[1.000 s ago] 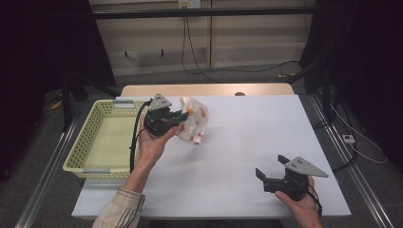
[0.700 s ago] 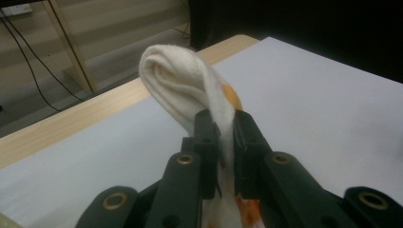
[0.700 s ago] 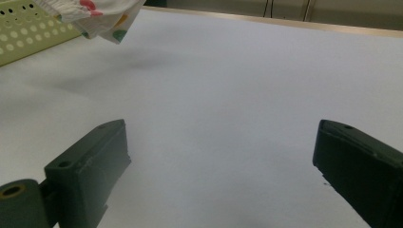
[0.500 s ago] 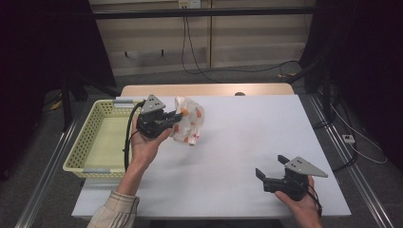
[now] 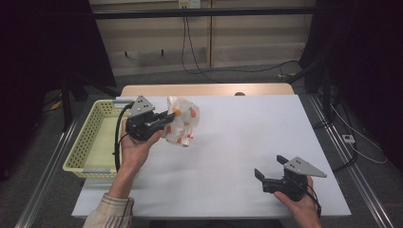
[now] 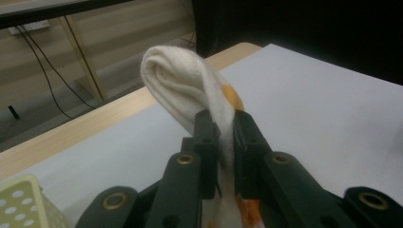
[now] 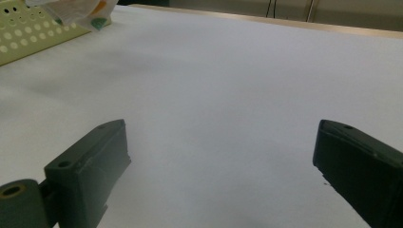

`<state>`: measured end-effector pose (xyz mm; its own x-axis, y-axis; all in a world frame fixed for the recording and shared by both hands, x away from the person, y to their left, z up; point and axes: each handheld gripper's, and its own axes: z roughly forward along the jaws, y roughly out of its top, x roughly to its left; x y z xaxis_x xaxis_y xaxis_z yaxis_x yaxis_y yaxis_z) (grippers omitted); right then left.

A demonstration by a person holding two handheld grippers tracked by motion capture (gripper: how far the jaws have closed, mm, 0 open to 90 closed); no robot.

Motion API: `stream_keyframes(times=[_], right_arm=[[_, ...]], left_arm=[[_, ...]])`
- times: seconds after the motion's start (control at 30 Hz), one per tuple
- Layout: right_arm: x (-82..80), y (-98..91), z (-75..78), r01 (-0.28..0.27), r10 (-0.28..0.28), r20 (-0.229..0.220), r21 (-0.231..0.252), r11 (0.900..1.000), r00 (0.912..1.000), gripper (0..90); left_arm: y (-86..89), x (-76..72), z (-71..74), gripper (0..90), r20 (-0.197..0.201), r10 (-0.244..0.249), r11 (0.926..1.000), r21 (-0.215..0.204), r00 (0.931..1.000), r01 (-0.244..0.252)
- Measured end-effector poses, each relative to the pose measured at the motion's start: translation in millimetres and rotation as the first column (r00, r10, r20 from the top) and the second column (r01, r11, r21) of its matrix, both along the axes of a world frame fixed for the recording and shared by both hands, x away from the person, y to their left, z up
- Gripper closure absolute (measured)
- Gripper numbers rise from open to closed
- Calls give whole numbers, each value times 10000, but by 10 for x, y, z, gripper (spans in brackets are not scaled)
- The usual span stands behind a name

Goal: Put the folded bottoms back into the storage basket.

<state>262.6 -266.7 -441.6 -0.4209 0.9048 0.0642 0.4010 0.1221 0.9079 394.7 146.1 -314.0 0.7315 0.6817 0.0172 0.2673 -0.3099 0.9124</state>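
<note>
A white cloth with orange and green prints (image 5: 183, 123) hangs above the white table (image 5: 237, 142), pinched in my left gripper (image 5: 168, 116). In the left gripper view the black jaws are shut on a fold of the cloth (image 6: 190, 90), which bulges up past the left gripper (image 6: 227, 130). My right gripper (image 5: 268, 168) rests low near the table's front right, held by a hand. In the right gripper view the right gripper (image 7: 223, 147) stands open, wide apart, over bare table. A corner of the cloth (image 7: 76, 10) hangs at the top left there.
A pale yellow perforated basket (image 5: 90, 142) stands at the table's left edge, just left of my left hand. Its wall (image 7: 28, 40) appears in the right gripper view. A wooden strip (image 5: 204, 90) runs along the table's far edge. Metal rails flank the table.
My left gripper has carried the cloth to the left, toward the basket, and a little higher. The right gripper has stayed where it was, open.
</note>
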Motion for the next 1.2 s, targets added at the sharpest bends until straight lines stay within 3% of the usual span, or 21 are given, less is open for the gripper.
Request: stream_keyframes(times=[0.33,1.2], right_arm=[[-4,-4,2,8,-8,13,46,10000,10000,44],[-3,-4,3,28,-29,46,69,10000,10000,44]], left_arm=[[193,-38,113,825,293,224,9997,-123,9993,-221],[583,-110,295,825,563,1081,9929,-551,9926,-1050]])
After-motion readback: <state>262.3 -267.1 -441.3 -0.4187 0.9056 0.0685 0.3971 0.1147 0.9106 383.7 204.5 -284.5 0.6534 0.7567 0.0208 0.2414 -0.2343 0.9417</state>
